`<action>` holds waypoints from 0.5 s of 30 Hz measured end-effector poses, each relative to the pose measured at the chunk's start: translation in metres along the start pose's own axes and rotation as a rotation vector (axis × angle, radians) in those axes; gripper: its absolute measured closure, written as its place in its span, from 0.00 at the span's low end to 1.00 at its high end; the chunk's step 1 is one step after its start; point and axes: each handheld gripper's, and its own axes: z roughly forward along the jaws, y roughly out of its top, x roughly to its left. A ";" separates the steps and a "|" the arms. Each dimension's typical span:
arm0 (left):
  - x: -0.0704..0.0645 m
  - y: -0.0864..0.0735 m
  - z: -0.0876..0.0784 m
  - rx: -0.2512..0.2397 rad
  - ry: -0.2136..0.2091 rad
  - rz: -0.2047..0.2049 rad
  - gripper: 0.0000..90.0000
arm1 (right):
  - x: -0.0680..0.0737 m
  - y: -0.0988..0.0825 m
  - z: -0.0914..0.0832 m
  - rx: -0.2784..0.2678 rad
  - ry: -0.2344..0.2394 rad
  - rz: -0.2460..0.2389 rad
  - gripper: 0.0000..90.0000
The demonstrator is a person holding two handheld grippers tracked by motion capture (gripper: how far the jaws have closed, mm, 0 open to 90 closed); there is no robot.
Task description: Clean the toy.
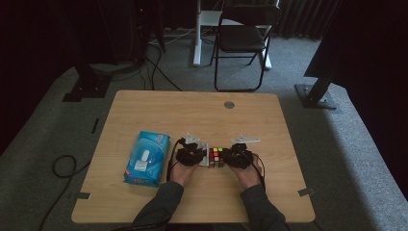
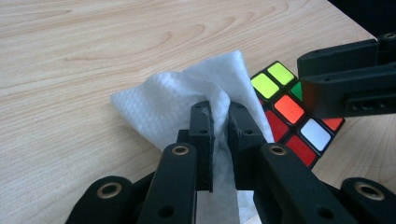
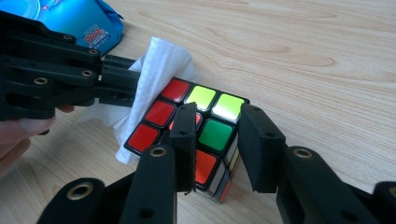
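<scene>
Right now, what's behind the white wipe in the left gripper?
The puzzle cube sits right behind the wipe, on the table. Its red, orange, white and yellow-green stickers show; the wipe covers the cube's near edge. The right gripper is shut on the cube.

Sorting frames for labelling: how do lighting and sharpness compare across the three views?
High view: dim, dark room edges, small multicoloured puzzle cube soft. Left gripper view: bright, even, white paper wipe crisp. Right gripper view: bright, mild sheen on cube stickers, near tongs slightly blurred.
</scene>
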 end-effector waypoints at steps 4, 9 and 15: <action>0.004 0.000 0.004 0.004 0.002 -0.001 0.92 | 0.000 0.000 0.000 0.001 0.001 -0.003 0.75; 0.006 -0.002 0.013 0.046 0.024 0.049 0.92 | 0.000 0.000 0.000 0.001 -0.004 -0.006 0.75; 0.009 -0.014 0.024 0.068 0.030 0.043 0.93 | 0.000 0.000 0.000 -0.002 -0.003 -0.004 0.75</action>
